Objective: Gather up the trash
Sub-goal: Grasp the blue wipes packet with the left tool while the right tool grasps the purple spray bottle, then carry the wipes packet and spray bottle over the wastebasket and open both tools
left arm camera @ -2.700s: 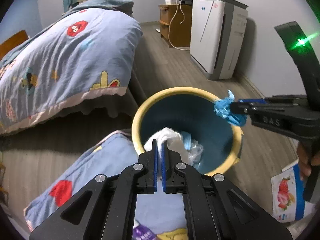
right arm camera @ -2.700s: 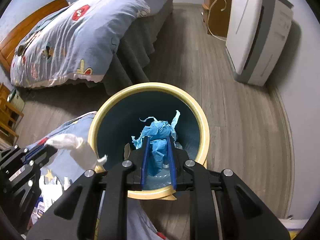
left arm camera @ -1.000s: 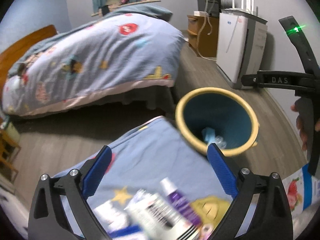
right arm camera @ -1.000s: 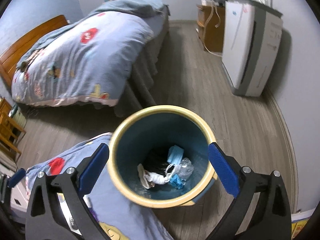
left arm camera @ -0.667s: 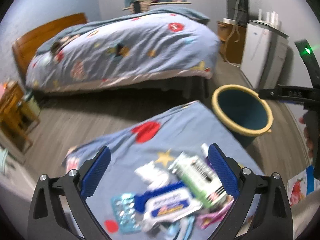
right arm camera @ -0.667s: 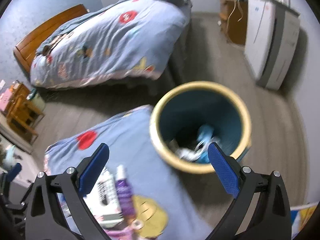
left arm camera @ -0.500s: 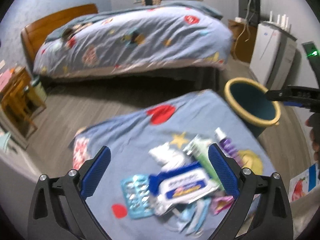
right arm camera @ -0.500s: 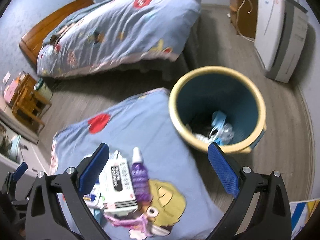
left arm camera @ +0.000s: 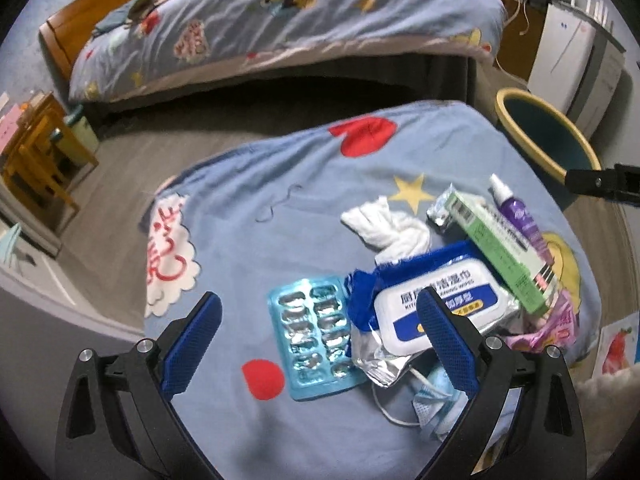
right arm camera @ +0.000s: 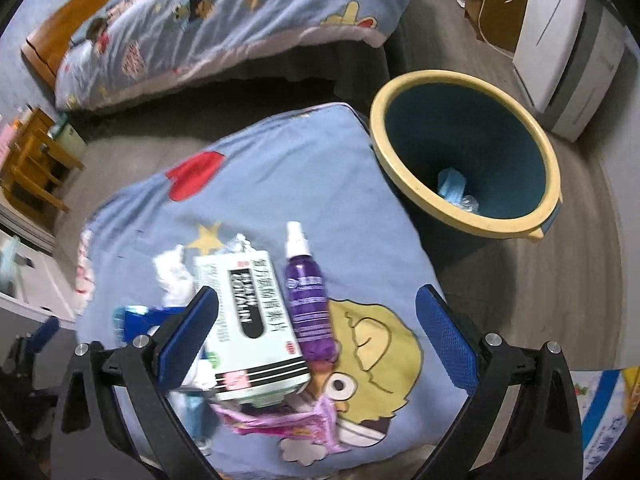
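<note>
A pile of litter lies on a blue cartoon-print cushion (left arm camera: 280, 200). It holds a blister pack (left arm camera: 316, 340), a wet-wipes pack (left arm camera: 440, 300), a white tissue wad (left arm camera: 388, 232), a green-and-white box (left arm camera: 500, 248), a purple spray bottle (left arm camera: 516, 216), a pink wrapper (left arm camera: 548, 328) and a face mask (left arm camera: 432, 400). My left gripper (left arm camera: 318, 298) hangs open above the blister pack and wipes, holding nothing. My right gripper (right arm camera: 317, 295) is open over the box (right arm camera: 248, 328) and spray bottle (right arm camera: 306, 292). The yellow-rimmed teal bin (right arm camera: 460, 216) stands right of the cushion with a blue wad (right arm camera: 452, 188) inside.
A bed with a blue quilt (left arm camera: 280, 12) runs along the back. A white appliance (right arm camera: 568, 52) stands by the right wall behind the bin. Wooden furniture (left arm camera: 32, 148) sits at the left. A strawberry-print bag (left arm camera: 616, 344) lies on the wood floor at the lower right.
Both grippers let go of the white tissue and the blue wad into the bin and opened. Both then swung away from the bin to the litter pile on the cushion.
</note>
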A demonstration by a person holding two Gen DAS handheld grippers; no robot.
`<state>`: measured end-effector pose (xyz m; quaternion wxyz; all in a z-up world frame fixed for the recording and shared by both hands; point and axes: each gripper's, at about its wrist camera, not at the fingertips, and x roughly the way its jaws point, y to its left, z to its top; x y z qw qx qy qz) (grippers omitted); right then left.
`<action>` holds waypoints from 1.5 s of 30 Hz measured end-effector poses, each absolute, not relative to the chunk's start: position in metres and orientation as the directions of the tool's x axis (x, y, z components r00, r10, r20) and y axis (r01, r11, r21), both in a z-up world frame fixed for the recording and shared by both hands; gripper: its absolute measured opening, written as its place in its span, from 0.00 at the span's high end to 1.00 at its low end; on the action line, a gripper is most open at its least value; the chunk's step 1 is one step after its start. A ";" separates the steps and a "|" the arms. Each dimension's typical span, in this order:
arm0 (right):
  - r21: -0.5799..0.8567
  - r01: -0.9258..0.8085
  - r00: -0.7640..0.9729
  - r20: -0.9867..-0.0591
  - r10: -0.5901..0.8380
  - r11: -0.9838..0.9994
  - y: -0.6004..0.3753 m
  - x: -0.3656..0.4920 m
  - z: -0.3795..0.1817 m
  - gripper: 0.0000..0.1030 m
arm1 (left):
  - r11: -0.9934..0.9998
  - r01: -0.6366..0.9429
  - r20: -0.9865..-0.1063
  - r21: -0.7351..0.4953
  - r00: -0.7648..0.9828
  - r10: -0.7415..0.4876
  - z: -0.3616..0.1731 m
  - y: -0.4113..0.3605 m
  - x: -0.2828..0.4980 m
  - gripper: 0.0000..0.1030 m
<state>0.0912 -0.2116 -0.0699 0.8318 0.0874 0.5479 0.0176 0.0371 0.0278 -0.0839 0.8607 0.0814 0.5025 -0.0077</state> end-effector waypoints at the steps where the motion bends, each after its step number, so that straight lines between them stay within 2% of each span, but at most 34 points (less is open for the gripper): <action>1: 0.161 0.072 0.392 -0.912 0.121 0.984 -0.213 0.093 -0.074 0.06 | 0.987 0.093 -0.870 0.131 0.487 0.069 -0.087 0.026 0.037 0.06; 7: 0.139 0.053 0.365 -0.925 0.110 0.989 -0.211 0.103 -0.093 0.07 | 0.990 0.090 -0.896 0.113 0.439 0.063 -0.103 0.022 0.046 0.08; 8: 0.142 0.049 0.356 -0.927 0.116 0.989 -0.210 0.104 -0.096 0.13 | 0.990 0.092 -0.901 0.109 0.429 0.060 -0.105 0.021 0.048 0.09; 9: 0.153 0.040 0.336 -0.933 0.131 0.987 -0.208 0.107 -0.102 0.24 | 0.990 0.094 -0.908 0.103 0.416 0.055 -0.108 0.021 0.050 0.09; 12: 0.163 0.021 0.297 -0.943 0.149 0.986 -0.203 0.112 -0.112 0.41 | 0.992 0.100 -0.923 0.079 0.384 0.035 -0.116 0.021 0.054 0.26; 14: 0.165 0.012 0.280 -0.947 0.155 0.986 -0.200 0.116 -0.117 0.46 | 0.993 0.106 -0.935 0.051 0.353 0.011 -0.122 0.021 0.057 0.44; 17: 0.175 0.012 0.256 -0.952 0.166 0.985 -0.198 0.120 -0.126 0.52 | 0.992 0.118 -0.945 0.032 0.328 -0.009 -0.129 0.020 0.060 0.57; 19: 0.175 0.015 0.240 -0.956 0.167 0.984 -0.196 0.123 -0.131 0.52 | 0.991 0.129 -0.944 0.038 0.329 -0.007 -0.131 0.017 0.061 0.61; 28: 0.173 0.012 0.193 -0.967 0.167 0.985 -0.196 0.128 -0.150 0.54 | 0.993 0.114 -0.952 0.029 0.307 -0.007 -0.141 0.019 0.071 0.69; 29: 0.184 0.014 0.190 -0.966 0.178 0.983 -0.197 0.128 -0.151 0.59 | 0.993 0.115 -0.953 0.034 0.303 -0.002 -0.142 0.018 0.072 0.78; 30: 0.199 0.015 0.183 -0.964 0.193 0.980 -0.196 0.130 -0.152 0.68 | 0.992 0.118 -0.955 0.032 0.296 -0.004 -0.142 0.020 0.071 0.79; 32: 0.204 0.010 0.177 -0.964 0.200 0.979 -0.196 0.131 -0.152 0.68 | 0.991 0.129 -0.955 0.037 0.296 -0.003 -0.141 0.019 0.070 0.82; 45: 0.233 0.028 0.282 -0.935 0.216 0.972 -0.213 0.128 -0.108 0.68 | 0.992 0.098 -0.881 0.078 0.473 0.022 -0.086 0.026 0.064 0.84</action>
